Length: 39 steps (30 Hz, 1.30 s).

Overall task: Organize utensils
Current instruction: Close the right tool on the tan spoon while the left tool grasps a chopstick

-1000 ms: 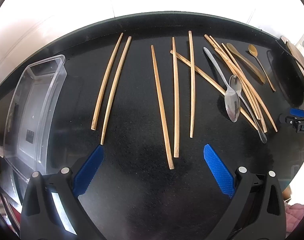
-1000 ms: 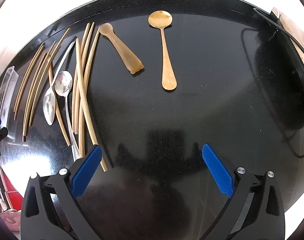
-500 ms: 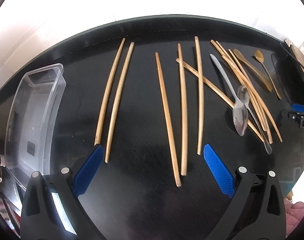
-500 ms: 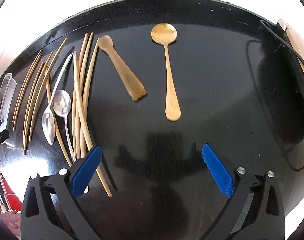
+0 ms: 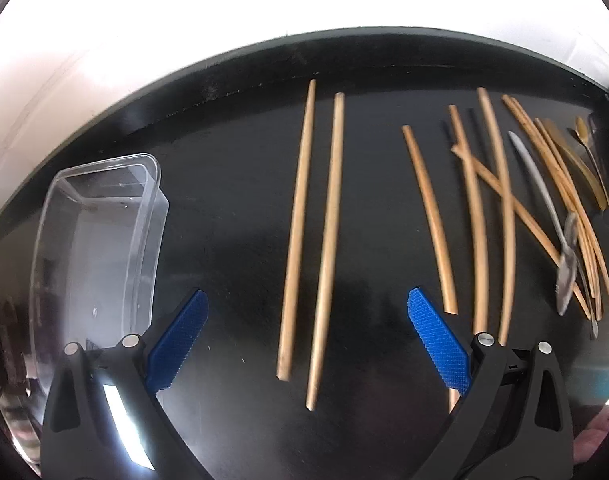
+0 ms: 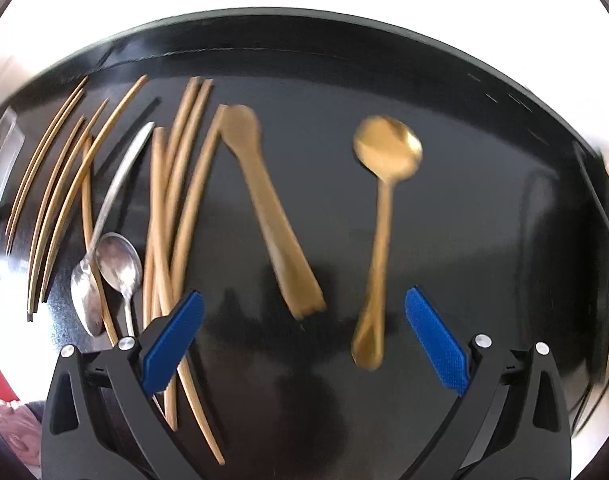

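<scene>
Two wooden chopsticks [image 5: 312,240] lie side by side on the black table, their near ends between the blue pads of my open left gripper [image 5: 308,340]. Several more chopsticks [image 5: 480,216] and two silver spoons [image 5: 566,276] lie to the right. In the right wrist view a gold spoon [image 6: 378,236] and a flat gold spatula [image 6: 272,216] lie between the fingers of my open right gripper [image 6: 304,336]. Silver spoons [image 6: 116,264] and a bundle of chopsticks [image 6: 172,216] sit at its left. Neither gripper holds anything.
A clear plastic container [image 5: 92,248] stands empty at the left of the black table [image 5: 232,184]. A black cable [image 6: 600,208] runs along the table's right edge. The far table edge meets a bright white wall.
Both grippers have moved forward and lower toward the table. The left one also shifted left, so the two leftmost chopsticks now lie between its fingers. The gold spoon is much closer to the right gripper.
</scene>
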Motion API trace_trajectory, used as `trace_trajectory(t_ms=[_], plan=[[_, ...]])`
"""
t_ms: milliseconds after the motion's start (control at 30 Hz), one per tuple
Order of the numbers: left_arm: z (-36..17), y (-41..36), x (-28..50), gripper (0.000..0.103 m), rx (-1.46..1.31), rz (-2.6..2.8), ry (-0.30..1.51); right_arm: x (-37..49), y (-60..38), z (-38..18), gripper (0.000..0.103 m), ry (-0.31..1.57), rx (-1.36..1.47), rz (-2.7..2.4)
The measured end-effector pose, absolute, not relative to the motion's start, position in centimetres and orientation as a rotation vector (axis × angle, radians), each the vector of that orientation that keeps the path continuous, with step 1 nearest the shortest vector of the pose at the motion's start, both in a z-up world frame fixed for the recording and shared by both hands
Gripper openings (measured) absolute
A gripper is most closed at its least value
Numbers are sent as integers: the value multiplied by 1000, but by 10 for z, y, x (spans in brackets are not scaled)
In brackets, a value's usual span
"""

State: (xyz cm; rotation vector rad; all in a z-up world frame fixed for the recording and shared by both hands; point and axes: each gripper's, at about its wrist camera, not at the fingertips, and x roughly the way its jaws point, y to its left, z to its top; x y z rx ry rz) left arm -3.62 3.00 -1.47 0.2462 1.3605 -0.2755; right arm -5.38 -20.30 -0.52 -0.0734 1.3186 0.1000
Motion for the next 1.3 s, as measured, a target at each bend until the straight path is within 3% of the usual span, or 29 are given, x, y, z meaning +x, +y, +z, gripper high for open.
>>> trace_trajectory(t_ms=[500,1033,1300], plan=[[-43,54,37,97,206,-327,1444,7,-223,-17,98,1388,-170,232],[-36,52,48,98,286,-329,1434,8,-227,0,98,1274,-120,308],[-52,60,40,98,277,-445,1397,-15,-228,3,98,1196,-239,360]])
